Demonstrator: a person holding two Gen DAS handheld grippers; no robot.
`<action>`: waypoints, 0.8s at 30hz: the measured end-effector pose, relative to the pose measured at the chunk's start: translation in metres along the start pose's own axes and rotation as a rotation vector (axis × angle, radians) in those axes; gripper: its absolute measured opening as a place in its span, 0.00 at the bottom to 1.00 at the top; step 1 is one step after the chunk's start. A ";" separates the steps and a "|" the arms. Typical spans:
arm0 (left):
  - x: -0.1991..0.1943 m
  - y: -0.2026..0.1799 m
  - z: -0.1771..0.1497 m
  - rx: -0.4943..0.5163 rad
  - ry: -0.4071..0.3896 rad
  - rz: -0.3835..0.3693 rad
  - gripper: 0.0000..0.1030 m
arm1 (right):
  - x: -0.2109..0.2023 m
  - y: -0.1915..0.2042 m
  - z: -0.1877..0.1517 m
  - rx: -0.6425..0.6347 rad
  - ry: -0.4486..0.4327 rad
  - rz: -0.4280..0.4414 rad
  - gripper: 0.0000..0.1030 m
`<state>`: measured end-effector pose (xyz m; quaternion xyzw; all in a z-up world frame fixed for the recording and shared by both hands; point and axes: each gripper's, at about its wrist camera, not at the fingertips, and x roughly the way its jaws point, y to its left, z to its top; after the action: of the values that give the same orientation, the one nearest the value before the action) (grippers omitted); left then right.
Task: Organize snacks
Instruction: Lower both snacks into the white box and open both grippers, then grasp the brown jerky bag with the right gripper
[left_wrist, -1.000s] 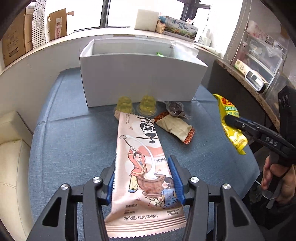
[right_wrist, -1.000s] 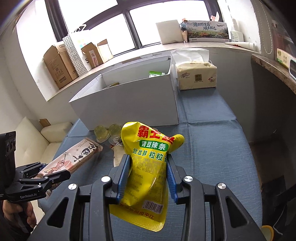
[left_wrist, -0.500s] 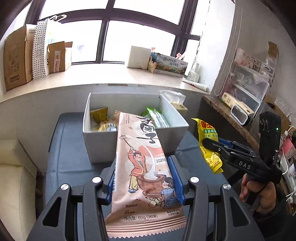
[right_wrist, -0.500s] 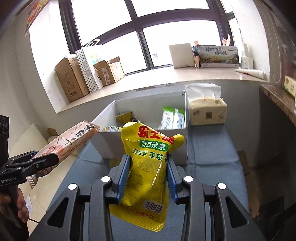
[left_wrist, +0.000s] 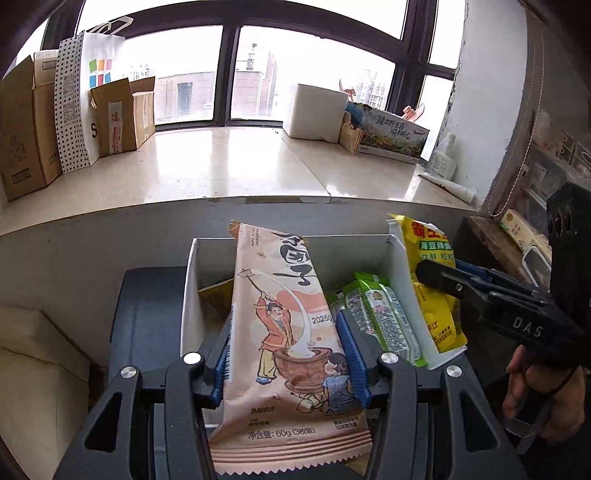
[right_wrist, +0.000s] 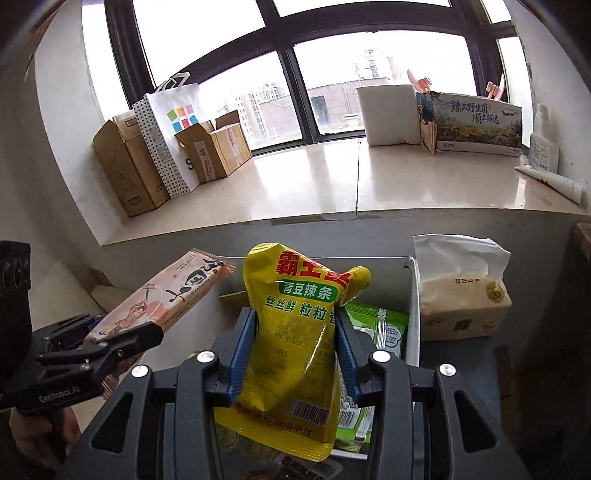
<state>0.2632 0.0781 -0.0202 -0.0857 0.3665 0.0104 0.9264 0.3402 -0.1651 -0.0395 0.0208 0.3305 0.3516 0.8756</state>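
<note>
My left gripper holds a long pink snack packet over the left half of the white box. Its blue pads still touch the packet's sides while the jaws are opening. In the right wrist view my right gripper has a yellow pouch between its pads, over the box's right half. Those jaws are opening too, pads still against the pouch. Green packets and a yellow packet lie inside the box. From the left wrist, the right gripper with the yellow pouch is at the box's right wall.
A tissue pack stands right of the box on the blue tablecloth. A wide window sill behind carries cardboard boxes, a dotted bag and a printed carton. A cream cushion lies left. A hand grips the right tool.
Both grippers rose from the table and moved forward until they hang over the white box, each with its packet. The loose snacks on the cloth dropped out of view.
</note>
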 end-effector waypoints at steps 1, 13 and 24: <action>0.010 0.003 0.001 0.003 0.015 0.025 0.73 | 0.008 -0.003 0.003 0.010 0.006 0.007 0.75; -0.003 0.009 -0.012 -0.007 0.016 -0.004 1.00 | -0.002 -0.024 -0.013 0.060 0.022 -0.058 1.00; -0.069 -0.023 -0.065 0.065 -0.036 -0.041 1.00 | -0.071 0.012 -0.085 -0.044 -0.029 0.076 1.00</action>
<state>0.1706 0.0481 -0.0161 -0.0629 0.3482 -0.0189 0.9351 0.2449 -0.2174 -0.0626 0.0193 0.3087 0.3916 0.8666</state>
